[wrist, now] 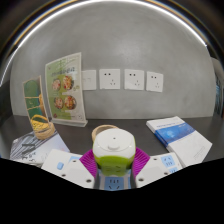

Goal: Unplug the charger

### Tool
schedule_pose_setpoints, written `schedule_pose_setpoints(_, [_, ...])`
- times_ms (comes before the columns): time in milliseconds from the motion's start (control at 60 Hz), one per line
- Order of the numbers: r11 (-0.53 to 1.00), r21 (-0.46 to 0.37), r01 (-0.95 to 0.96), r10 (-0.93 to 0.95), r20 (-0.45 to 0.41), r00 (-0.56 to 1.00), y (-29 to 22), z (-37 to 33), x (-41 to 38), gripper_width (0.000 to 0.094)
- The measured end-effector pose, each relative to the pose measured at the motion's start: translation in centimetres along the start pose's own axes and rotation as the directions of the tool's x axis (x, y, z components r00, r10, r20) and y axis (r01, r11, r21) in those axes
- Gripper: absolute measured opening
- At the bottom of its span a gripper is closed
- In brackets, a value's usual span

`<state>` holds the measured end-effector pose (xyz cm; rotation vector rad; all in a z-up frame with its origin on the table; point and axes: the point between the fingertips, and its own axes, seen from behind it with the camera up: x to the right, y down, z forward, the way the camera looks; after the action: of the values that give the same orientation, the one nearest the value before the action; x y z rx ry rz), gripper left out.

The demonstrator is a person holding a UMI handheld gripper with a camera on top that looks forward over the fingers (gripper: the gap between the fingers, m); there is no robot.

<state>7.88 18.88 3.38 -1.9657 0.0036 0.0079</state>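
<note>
The charger (113,152), with a white rounded top and a green body, stands between my gripper's (113,163) two purple pads (87,160). Both pads press on its sides, so the gripper is shut on it. Just below the charger, between the white fingers (60,168), is a blue-grey socket face (112,184). The charger sits right over that socket. Its prongs are hidden, so I cannot tell whether they are in the socket.
Several white wall sockets (134,79) line the grey wall beyond. A standing leaflet with pictures (65,88) and a small basket (42,125) are left. A blue-white book (168,126) and white box (192,148) are right. A round tan object (101,130) sits behind the charger.
</note>
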Motion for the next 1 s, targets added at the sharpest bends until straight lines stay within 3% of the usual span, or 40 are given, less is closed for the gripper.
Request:
schedule_pose_setpoints(67, [1.000,-0.011,0.009,-0.009,-0.021,1.000,-0.1,0.1,0.2,0.0369])
schedule_pose_setpoints(183, [0.999,-0.037,0.006,-0.008,-0.055,0.998,-0.9,-0.8,0.4,0.0371])
schedule_pose_setpoints(300, [0.963,0.251,0.093,-0.061,-0.135,0.989,-14.2,-7.8,1.3,0.0365])
schedule_pose_setpoints(383, [0.937,0.333,0.104,-0.047,-0.173,0.984,-19.7,-12.3,3.3,0.0365])
schedule_pose_setpoints(433, [0.936,0.336,0.109,-0.044,-0.196,0.980,-20.7,-13.4,5.2,0.0362])
schedule_pose_setpoints(533, [0.953,0.275,0.124,-0.052,-0.253,0.966,-18.2,-13.9,9.4,0.0363])
schedule_pose_setpoints(733, [0.998,0.023,0.055,-0.047,-0.257,0.965,-6.9,-9.8,19.6,0.0386])
schedule_pose_setpoints(1000, [0.979,-0.206,0.010,-0.035,-0.117,0.992,1.2,-4.7,26.3,0.0434])
